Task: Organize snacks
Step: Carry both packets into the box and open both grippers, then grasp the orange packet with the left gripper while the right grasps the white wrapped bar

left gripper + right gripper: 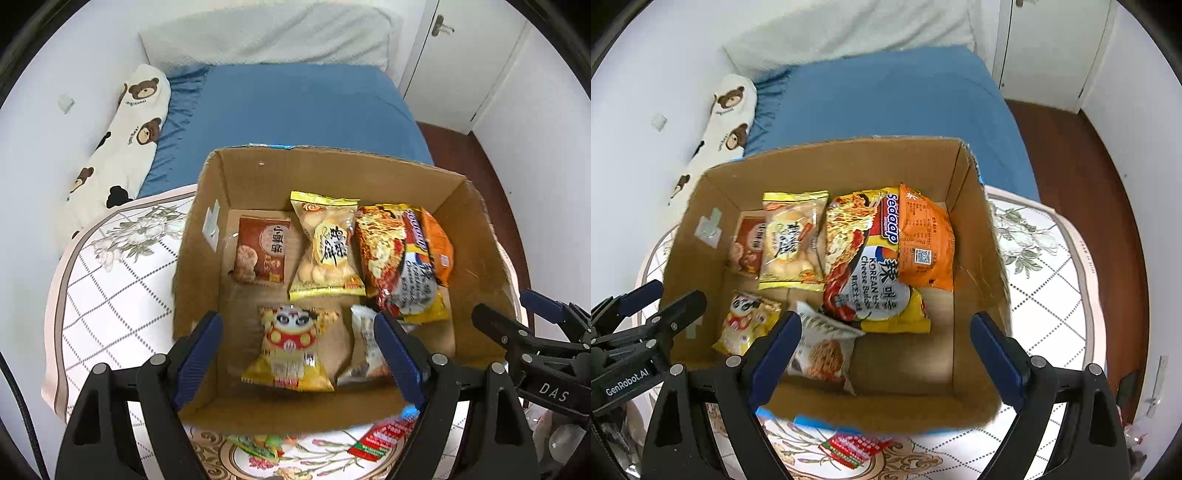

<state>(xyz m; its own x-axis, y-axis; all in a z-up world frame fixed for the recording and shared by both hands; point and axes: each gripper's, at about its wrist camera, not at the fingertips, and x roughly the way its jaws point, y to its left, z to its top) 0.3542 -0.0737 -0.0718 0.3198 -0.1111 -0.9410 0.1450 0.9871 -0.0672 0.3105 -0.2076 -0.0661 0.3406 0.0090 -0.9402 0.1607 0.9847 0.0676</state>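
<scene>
Above the box [476, 236] of snacks [325, 247] on the tabletop [110, 302], we held both hand-held grippers, left [299, 354] and right [886, 350], apart and empty.

Snack packets [325, 243] inside box [332, 166] on bed [295, 103]

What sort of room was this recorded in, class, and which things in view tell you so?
Most likely a bedroom: a bed with a blue sheet, a bear-print pillow against the wall and a white quilt at its head. The snack box sits at its foot.
</scene>
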